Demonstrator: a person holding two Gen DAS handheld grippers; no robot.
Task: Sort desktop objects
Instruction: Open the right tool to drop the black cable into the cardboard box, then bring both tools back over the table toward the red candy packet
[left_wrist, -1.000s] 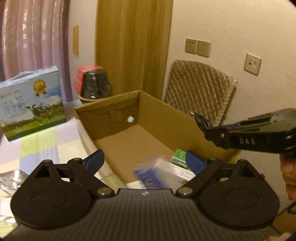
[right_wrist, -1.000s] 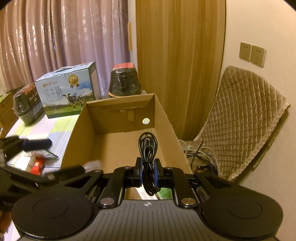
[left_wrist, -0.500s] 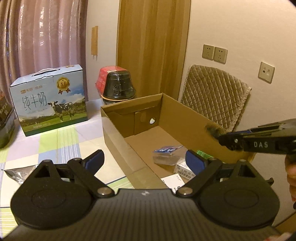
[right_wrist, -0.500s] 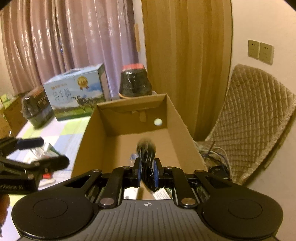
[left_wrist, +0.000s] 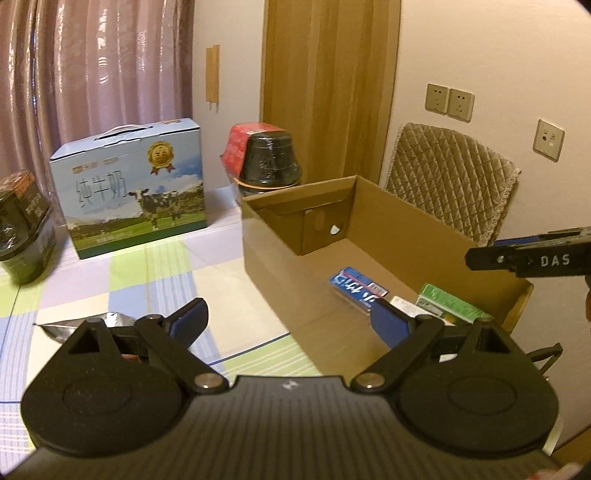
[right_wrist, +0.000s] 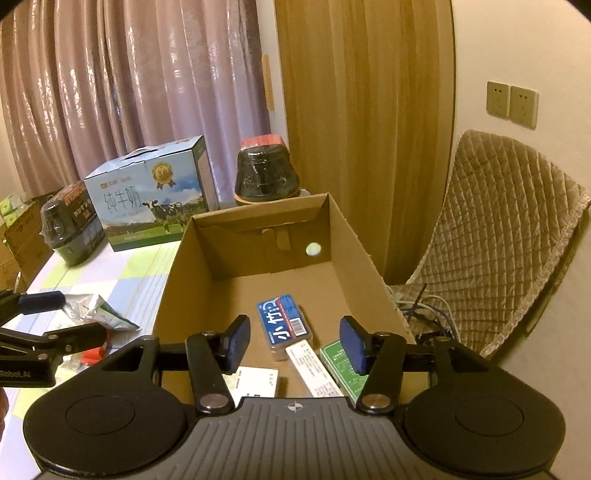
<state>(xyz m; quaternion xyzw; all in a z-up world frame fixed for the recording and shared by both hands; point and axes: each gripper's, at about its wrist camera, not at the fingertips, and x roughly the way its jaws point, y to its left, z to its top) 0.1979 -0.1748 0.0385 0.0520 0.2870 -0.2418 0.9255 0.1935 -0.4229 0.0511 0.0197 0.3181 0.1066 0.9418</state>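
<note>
An open cardboard box (right_wrist: 351, 240) (left_wrist: 266, 258) stands on the table. Inside lie a blue-labelled clear case (right_wrist: 284, 321) (left_wrist: 356, 286), a green box (right_wrist: 341, 363) (left_wrist: 448, 301), a white carton (right_wrist: 316, 371) and a white card (right_wrist: 255, 382). My right gripper (right_wrist: 293, 345) is open and empty above the box's near end; the black cable it held is out of sight. My left gripper (left_wrist: 288, 319) is open and empty over the box's left wall. A silver foil pouch (left_wrist: 92, 323) (right_wrist: 94, 310) lies on the table left of the box.
A blue milk carton (left_wrist: 133, 192), a black and red jar (left_wrist: 266, 162) and a dark jar (left_wrist: 22, 229) stand at the back of the checked tablecloth (left_wrist: 147, 280). A quilted chair (right_wrist: 498, 240) with cables under it is right of the box. A small red item (right_wrist: 94, 354) lies by the pouch.
My right gripper has opened and let go of the black cable. My left gripper has pulled back to the left of the box, and the clear case now lies still in the box.
</note>
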